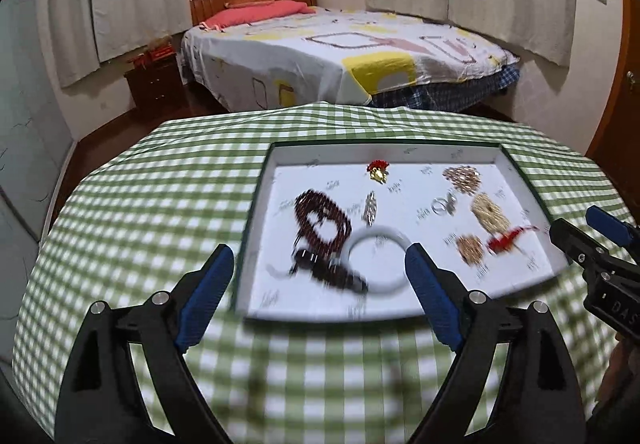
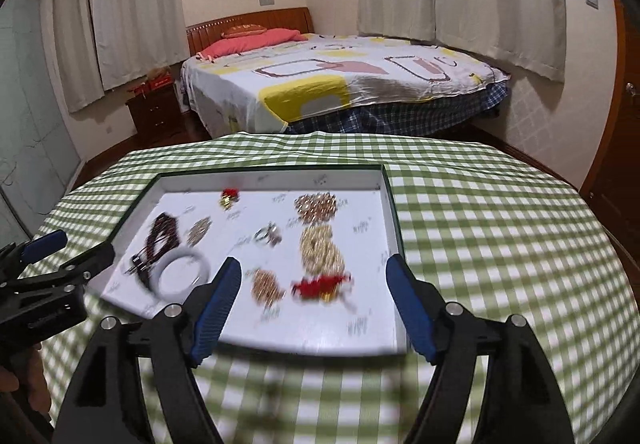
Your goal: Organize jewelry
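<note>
A shallow white tray (image 1: 516, 172) (image 2: 390, 212) lies on the green checked tablecloth and holds loose jewelry. In it are a white bangle (image 1: 394, 234) (image 2: 202, 264), a dark red bead string (image 1: 304, 204) (image 2: 162, 230), a dark clasp piece (image 1: 320, 268), gold chain piles (image 1: 490, 214) (image 2: 320, 248), a red tassel charm (image 1: 504, 240) (image 2: 320, 284), and a small red-gold charm (image 1: 378, 169) (image 2: 229, 198). My left gripper (image 1: 320, 264) is open and empty above the tray's near left. My right gripper (image 2: 314, 276) is open and empty above the near right.
The round table (image 1: 160, 184) (image 2: 500, 224) drops off at its far edge. Beyond it stand a bed (image 1: 340, 56) (image 2: 340, 84) and a dark nightstand (image 1: 156, 84). The right gripper shows at the edge of the left wrist view (image 1: 576, 234), the left one in the right wrist view (image 2: 72, 252).
</note>
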`<action>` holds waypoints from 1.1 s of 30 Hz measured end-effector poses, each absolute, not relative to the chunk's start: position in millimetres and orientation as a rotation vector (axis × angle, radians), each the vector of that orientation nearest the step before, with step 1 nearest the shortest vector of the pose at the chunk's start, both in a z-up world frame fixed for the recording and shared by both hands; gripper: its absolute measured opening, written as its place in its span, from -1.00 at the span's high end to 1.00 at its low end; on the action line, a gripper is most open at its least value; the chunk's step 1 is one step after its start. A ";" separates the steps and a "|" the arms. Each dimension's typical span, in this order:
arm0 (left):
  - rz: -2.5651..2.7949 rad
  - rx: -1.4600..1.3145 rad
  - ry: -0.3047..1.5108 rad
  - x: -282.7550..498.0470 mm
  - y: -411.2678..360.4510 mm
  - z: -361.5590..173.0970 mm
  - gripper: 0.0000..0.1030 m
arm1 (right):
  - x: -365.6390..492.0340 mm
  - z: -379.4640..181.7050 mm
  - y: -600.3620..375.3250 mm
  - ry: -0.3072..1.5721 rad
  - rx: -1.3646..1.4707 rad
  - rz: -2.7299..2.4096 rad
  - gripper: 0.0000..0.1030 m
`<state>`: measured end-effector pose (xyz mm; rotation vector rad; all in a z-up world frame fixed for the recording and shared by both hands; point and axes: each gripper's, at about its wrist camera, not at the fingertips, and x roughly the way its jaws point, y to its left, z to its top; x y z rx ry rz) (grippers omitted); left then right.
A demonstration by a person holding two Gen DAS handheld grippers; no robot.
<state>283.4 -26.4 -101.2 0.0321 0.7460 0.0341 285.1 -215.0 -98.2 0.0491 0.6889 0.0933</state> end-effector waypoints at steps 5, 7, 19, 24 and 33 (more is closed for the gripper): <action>0.056 0.017 0.699 233.2 -17.8 -75.4 -0.76 | 242.0 -70.7 -208.5 0.637 0.031 0.106 -0.48; 0.065 0.014 0.689 216.6 -15.1 -66.7 -0.78 | 224.9 -59.2 -206.0 0.611 0.025 0.115 -0.48; 0.124 -0.011 0.565 113.2 -0.9 -9.3 -0.90 | 141.3 -3.2 -199.6 0.478 -0.001 0.153 -0.53; 0.125 -0.038 0.510 83.0 2.1 12.3 -0.90 | 116.0 12.4 -203.5 0.441 -0.002 0.162 -0.53; 0.128 -0.031 0.417 44.7 -1.0 40.6 -0.91 | 88.3 31.5 -206.3 0.377 -0.005 0.156 -0.54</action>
